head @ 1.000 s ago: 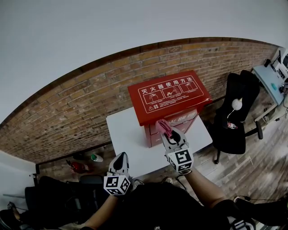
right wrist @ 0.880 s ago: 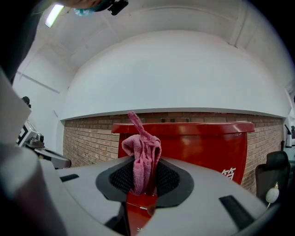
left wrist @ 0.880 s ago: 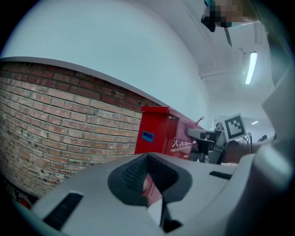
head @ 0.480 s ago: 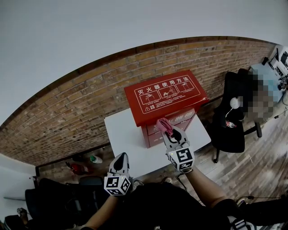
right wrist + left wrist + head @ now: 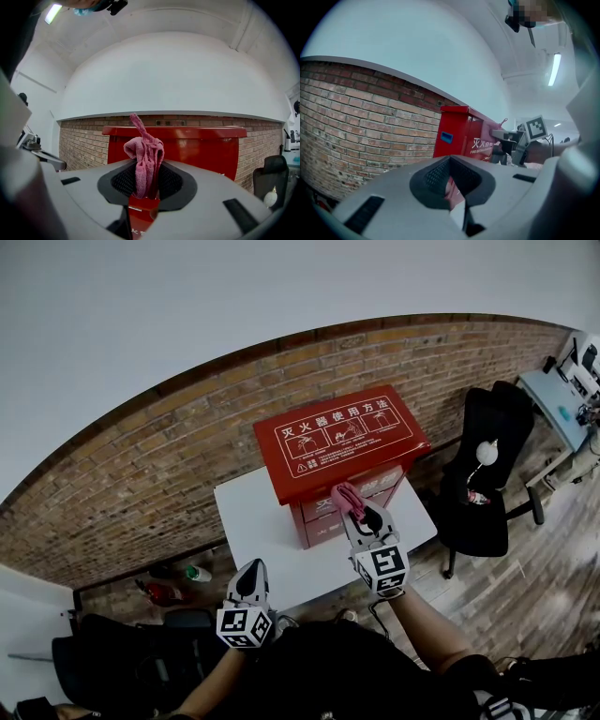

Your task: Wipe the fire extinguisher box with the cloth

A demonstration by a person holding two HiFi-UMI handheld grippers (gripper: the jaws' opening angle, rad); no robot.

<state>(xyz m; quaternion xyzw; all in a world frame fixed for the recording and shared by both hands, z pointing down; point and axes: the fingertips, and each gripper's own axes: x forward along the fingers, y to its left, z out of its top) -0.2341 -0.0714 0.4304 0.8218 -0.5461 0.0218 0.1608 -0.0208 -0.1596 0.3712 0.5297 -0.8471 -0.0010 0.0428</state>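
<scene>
My right gripper [image 5: 360,513] has its jaws clamped on the pink cloth [image 5: 347,498]. In the right gripper view the cloth [image 5: 145,157] is pinched between the two dark pads and bunches up above them, with one twisted end sticking upward. I am holding it up against the front of the red fire extinguisher box [image 5: 342,437], just under the overhanging edge of its slanted lid, beside the white lettering on the front panel. The cloth looks to be at the surface, but I cannot tell for certain that it presses on it. The box stands on a white table [image 5: 258,521], toward the far right part of it, with the brick wall [image 5: 141,465] behind. Its lid carries a white-framed panel of instruction pictures and characters. My left gripper [image 5: 251,570] hangs low and near my body, off the near left edge of the table and well apart from the box. In the left gripper view its jaws are drawn in to a thin slit with nothing between them, and past them I see the box's side and front and my right gripper [image 5: 506,140] at the front. A black office chair [image 5: 492,465] stands on the wooden floor to the right of the table.
</scene>
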